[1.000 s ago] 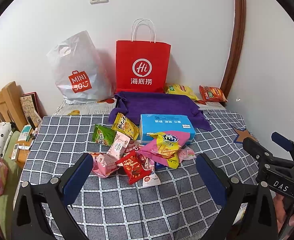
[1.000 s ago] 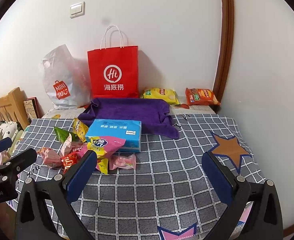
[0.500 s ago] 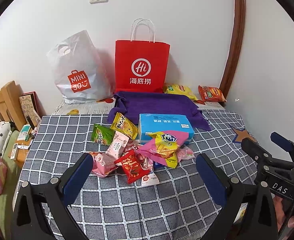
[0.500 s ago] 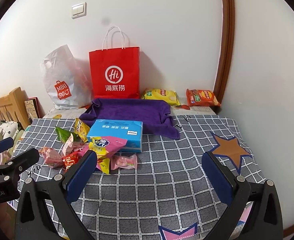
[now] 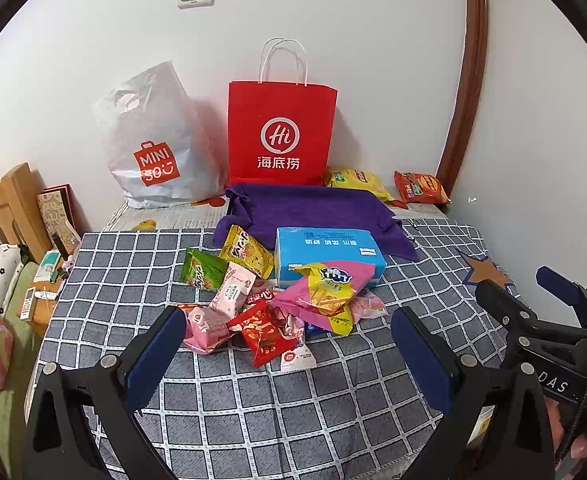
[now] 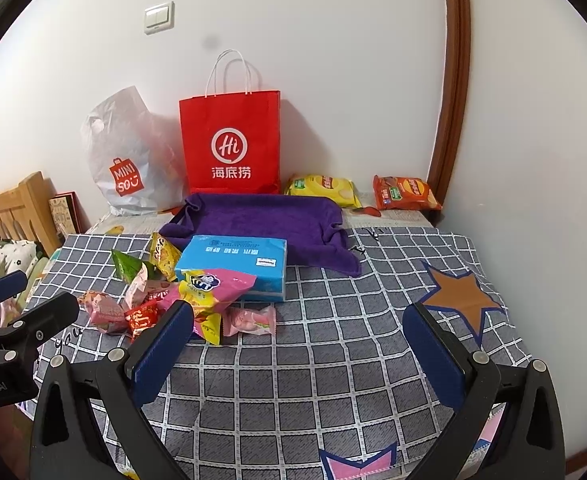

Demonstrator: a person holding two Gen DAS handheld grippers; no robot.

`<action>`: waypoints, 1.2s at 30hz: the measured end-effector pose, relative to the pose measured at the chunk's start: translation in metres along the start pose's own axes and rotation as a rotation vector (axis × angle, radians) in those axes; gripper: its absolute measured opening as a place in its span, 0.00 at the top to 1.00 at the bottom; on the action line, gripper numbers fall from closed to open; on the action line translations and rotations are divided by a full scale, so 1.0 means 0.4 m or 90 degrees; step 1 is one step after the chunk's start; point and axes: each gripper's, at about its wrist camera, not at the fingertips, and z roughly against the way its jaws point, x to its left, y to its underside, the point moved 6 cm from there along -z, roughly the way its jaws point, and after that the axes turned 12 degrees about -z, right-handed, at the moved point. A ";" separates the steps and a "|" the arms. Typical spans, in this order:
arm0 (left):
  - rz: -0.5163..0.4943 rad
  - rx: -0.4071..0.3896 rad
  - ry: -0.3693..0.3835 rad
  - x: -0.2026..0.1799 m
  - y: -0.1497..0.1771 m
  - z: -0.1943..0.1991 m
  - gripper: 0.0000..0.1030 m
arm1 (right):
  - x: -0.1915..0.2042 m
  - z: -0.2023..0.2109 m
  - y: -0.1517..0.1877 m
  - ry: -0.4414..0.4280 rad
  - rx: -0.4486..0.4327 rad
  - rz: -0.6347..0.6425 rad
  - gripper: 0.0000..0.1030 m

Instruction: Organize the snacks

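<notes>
Left tongs (image 5: 289, 340) spread wide apart, nothing between them, hovering above the near edge of the checked cloth (image 5: 253, 400); right tongs (image 6: 299, 340) equally wide apart and empty, off to the right of the left pair, over bare cloth; snack pile (image 5: 269, 300) sits just ahead of the left tongs, ahead-left of the right tongs; red packet (image 5: 263, 330) nearest the left tongs, pink wrappers (image 5: 229, 292) beside it, yellow-and-pink bag (image 5: 325, 288) leaning on the blue tissue box (image 5: 327, 250); green packet (image 5: 203, 270) and yellow packet (image 5: 247, 252) further ahead to the left; purple towel (image 5: 313, 210) beyond the box; red paper bag (image 5: 281, 132) and white plastic bag (image 5: 153, 148) upright against the wall, far ahead; yellow chip bag (image 6: 323, 190) and orange chip bag (image 6: 405, 194) far ahead-right, well apart from the pile; star patch (image 6: 461, 294) on the cloth just ahead of the right tongs' right finger.
</notes>
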 end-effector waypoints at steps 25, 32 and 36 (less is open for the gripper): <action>-0.016 0.001 0.003 0.001 -0.012 -0.032 0.00 | 0.002 -0.042 0.021 -0.020 0.018 -0.012 0.00; -0.008 -0.003 0.014 0.019 -0.029 -0.079 0.01 | 0.029 -0.074 0.015 -0.046 0.017 0.005 0.01; 0.001 0.011 0.021 0.043 -0.026 -0.118 0.05 | 0.034 -0.110 0.006 -0.035 0.015 0.018 0.01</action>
